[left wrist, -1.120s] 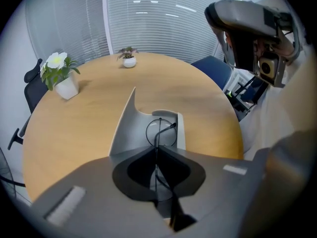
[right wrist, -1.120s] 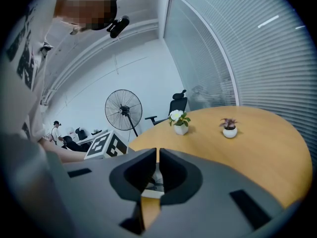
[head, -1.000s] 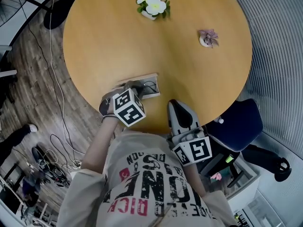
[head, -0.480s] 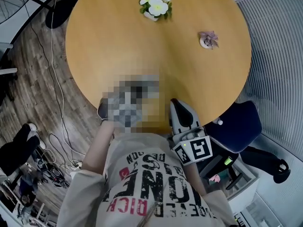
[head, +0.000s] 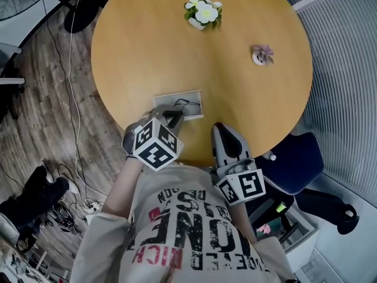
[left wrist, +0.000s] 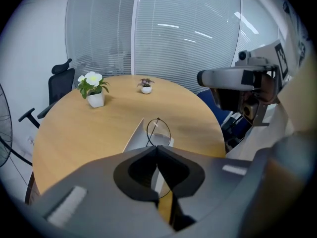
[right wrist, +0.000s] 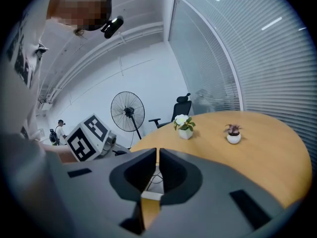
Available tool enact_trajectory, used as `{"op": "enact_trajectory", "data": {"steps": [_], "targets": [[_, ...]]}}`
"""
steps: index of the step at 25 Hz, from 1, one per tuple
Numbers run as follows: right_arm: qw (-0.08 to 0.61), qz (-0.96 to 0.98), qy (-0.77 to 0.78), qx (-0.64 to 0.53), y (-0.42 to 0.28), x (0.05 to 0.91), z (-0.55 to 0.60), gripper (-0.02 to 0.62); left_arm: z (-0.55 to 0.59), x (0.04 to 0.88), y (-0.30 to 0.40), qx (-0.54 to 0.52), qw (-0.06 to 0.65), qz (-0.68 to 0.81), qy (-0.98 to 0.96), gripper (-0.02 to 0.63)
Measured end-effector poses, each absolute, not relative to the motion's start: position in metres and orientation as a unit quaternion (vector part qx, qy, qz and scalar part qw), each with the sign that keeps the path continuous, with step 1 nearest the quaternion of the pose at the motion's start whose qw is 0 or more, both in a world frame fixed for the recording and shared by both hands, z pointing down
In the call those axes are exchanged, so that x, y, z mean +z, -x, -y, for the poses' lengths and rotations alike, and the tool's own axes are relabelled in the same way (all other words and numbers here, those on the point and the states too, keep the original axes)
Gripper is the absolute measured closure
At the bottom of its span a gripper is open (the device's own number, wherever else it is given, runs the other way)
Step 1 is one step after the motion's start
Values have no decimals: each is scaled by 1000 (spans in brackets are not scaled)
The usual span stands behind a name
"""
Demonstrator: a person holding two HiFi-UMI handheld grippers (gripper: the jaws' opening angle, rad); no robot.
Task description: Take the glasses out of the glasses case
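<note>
A flat white glasses case (head: 177,96) lies open near the front edge of the round wooden table (head: 235,81). Thin wire-rimmed glasses (head: 189,107) are at its right end. In the left gripper view one round lens (left wrist: 158,131) stands just above the jaws, and a thin wire of the frame runs down between them. My left gripper (head: 175,118) is shut on the glasses, over the case (left wrist: 137,138). My right gripper (head: 219,128) hovers at the table's edge, to the right of the case. It is shut with nothing in it (right wrist: 157,152).
A white pot of flowers (head: 204,13) and a small potted plant (head: 262,55) stand at the far side of the table. A blue chair (head: 297,161) is on the right beside the table. Cables lie on the floor to the left. A standing fan (right wrist: 127,111) is beyond the table.
My left gripper has risen from the case with the glasses in its jaws. The right gripper has stayed where it was.
</note>
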State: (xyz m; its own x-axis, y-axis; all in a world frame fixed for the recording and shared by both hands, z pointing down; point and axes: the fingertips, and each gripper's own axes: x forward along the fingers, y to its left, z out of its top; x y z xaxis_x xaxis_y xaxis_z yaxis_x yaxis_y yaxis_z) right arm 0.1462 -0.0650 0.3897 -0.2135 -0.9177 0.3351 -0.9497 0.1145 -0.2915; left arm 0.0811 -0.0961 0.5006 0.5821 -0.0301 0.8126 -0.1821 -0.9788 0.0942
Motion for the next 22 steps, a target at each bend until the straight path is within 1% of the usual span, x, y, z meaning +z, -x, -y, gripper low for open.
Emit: {"op": "enact_trajectory", "data": {"steps": [16, 22], "targets": [[28, 749, -631, 199, -126, 365, 54, 569, 79, 445, -54, 395, 65, 92, -912, 591], [17, 744, -641, 186, -118, 354, 47, 569, 76, 418, -44, 347, 52, 107, -930, 591]]}}
